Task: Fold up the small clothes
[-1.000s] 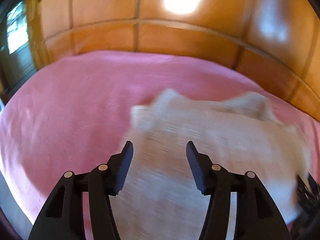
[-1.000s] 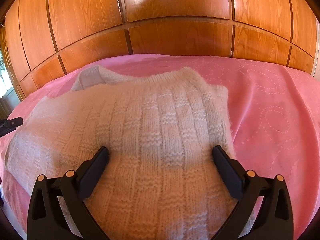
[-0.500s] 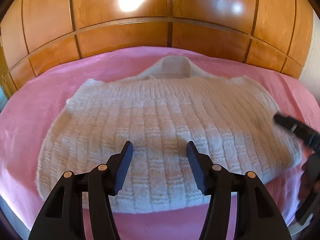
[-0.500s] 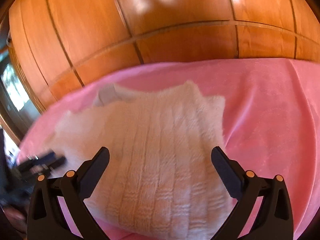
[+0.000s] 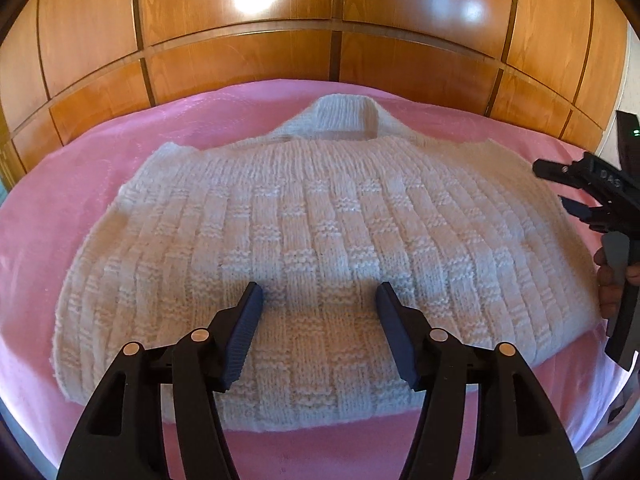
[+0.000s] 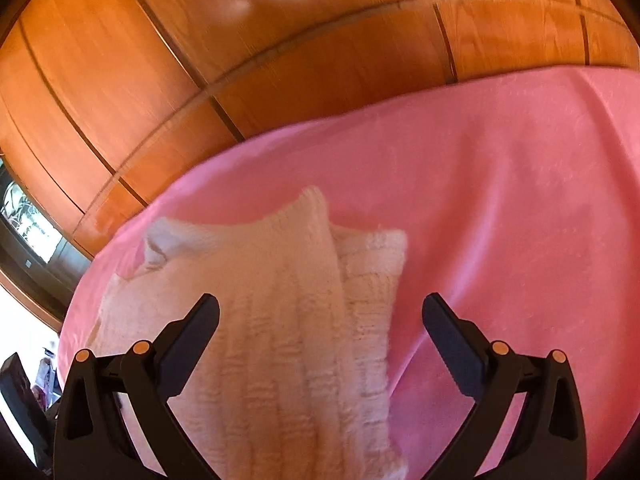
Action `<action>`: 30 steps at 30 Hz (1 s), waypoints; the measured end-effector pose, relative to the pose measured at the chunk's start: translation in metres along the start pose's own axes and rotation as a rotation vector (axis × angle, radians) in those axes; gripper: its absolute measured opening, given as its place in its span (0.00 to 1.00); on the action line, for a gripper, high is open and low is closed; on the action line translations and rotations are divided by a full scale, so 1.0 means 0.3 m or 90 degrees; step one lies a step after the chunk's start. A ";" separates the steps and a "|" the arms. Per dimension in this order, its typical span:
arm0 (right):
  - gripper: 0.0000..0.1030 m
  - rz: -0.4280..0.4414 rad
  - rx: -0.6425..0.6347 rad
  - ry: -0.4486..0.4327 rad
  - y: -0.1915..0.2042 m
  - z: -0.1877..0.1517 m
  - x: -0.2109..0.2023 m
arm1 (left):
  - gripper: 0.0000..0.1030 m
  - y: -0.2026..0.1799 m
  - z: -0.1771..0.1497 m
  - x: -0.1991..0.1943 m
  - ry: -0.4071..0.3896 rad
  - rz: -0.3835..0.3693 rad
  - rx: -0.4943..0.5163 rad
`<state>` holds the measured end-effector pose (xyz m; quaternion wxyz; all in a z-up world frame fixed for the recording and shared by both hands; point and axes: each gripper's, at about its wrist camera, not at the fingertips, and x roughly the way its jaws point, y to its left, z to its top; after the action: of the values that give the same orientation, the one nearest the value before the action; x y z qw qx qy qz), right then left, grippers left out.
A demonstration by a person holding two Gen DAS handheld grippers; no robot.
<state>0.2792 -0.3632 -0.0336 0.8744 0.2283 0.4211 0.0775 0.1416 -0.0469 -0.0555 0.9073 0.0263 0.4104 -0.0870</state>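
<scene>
- Cream knit sweater (image 5: 320, 240) lies flat on the pink bedspread (image 5: 60, 208), collar toward the wood-panelled wall (image 5: 240, 60), hem nearest the left wrist camera. No fold made yet, judging by the flat spread.
- Left hand-held gripper (image 5: 318, 300): jaws spread and opening further, hovering over the lower middle of the sweater. Nothing between the pads; no contact visible.
- Right hand-held gripper (image 6: 320, 312): jaws spread wide, empty, above the sweater's right edge. The right wrist view is motion-blurred. In the left wrist view it shows at the far right, with part of a hand (image 5: 608, 280) on its handle.
- Risk: a pinch at the middle of the body would likely take only the top knit layer, so front and back separate and the fold goes lumpy.
- Risk: thick, stretchy knit; a grip too close to the edge could slip out or drag the piece out of shape.
- Risk: pads closing low could catch the bedspread with the sweater and drag it along.
- Risk: uneven lifting by the two grippers would probably skew the fold line.
- Risk: sleeves are hard to make out, maybe tucked at the sides; they may flop out during a fold.
- Containers: none in view, no basket, bin or drawer; nothing to report inside.
</scene>
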 end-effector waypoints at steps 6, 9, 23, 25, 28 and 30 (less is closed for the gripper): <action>0.98 0.065 0.004 0.045 -0.022 -0.058 -0.001 | 0.60 0.009 -0.001 0.014 -0.001 -0.006 -0.005; 0.93 0.103 -0.003 0.068 -0.007 -0.109 -0.031 | 0.61 0.016 -0.005 0.022 -0.003 -0.012 -0.012; 0.39 0.162 0.055 0.080 -0.052 -0.302 -0.170 | 0.62 0.050 -0.017 -0.046 -0.025 -0.058 -0.043; 0.41 0.171 0.071 0.071 -0.072 -0.317 -0.175 | 0.53 0.025 -0.006 -0.053 -0.026 -0.076 -0.022; 0.46 0.192 0.092 0.059 -0.088 -0.325 -0.184 | 0.50 -0.044 0.019 -0.038 -0.026 -0.077 0.021; 0.57 0.218 0.100 0.051 -0.089 -0.326 -0.188 | 0.50 -0.072 0.040 -0.022 -0.033 -0.075 0.032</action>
<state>0.1666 -0.3728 -0.0594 0.8104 0.3608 0.4156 0.2011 0.1423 -0.0685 -0.0420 0.9101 0.0225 0.3851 -0.1513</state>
